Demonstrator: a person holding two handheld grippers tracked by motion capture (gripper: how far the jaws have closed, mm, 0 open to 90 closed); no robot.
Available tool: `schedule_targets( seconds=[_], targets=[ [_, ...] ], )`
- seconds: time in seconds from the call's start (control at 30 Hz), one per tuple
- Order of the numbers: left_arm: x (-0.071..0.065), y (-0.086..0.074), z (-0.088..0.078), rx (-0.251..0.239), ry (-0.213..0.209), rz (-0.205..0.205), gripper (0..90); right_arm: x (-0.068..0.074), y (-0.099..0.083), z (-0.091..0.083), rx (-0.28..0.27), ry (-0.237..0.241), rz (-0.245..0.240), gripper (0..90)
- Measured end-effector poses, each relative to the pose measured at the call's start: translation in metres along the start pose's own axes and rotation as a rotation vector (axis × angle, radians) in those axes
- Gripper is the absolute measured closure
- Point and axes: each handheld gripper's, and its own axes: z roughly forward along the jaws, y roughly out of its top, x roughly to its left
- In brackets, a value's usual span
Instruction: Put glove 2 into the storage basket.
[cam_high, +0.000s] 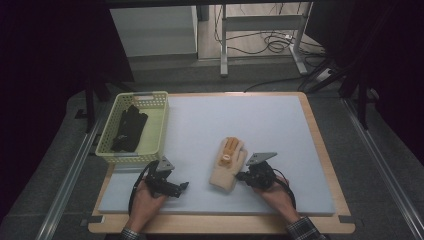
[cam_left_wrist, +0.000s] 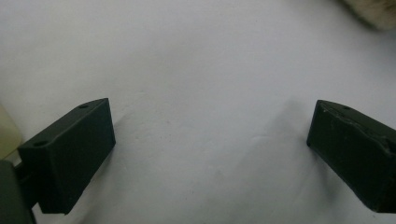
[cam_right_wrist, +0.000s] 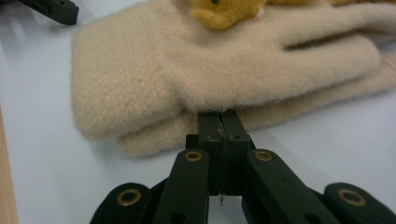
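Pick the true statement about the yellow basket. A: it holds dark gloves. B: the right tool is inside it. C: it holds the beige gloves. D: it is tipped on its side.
A: the yellow basket stands upright at the mat's left edge with dark gloves inside, while the beige gloves lie out on the mat by the right tool.

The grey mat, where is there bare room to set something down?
The grey mat is bare across its far half beyond the beige gloves, and along its right edge. It is crowded near the yellow basket and around the gloves, where the right tool sits.
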Motion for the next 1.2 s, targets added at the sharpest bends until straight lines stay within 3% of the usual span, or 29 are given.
schedule_targets(
  seconds=[0.27, 0.73, 0.93, 1.2],
  targets=[
    [0.000, 0.000, 0.000, 0.000, 0.000, 0.001, 1.0, 0.007, 0.012, 0.016, -0.006, 0.005, -0.011, 87.6],
    [0.000, 0.000, 0.000, 0.001, 0.002, 0.003, 0.9, 0.020, 0.033, 0.042, -0.018, -0.029, -0.048, 86.4],
    [0.000, 0.000, 0.000, 0.006, 0.003, 0.003, 1.0, 0.019, 0.029, 0.030, -0.018, -0.052, -0.054, 77.0],
    [0.001, 0.001, 0.000, 0.005, -0.003, -0.005, 1.0, 0.003, 0.014, 0.002, -0.042, -0.109, -0.015, 57.9]
  ],
)
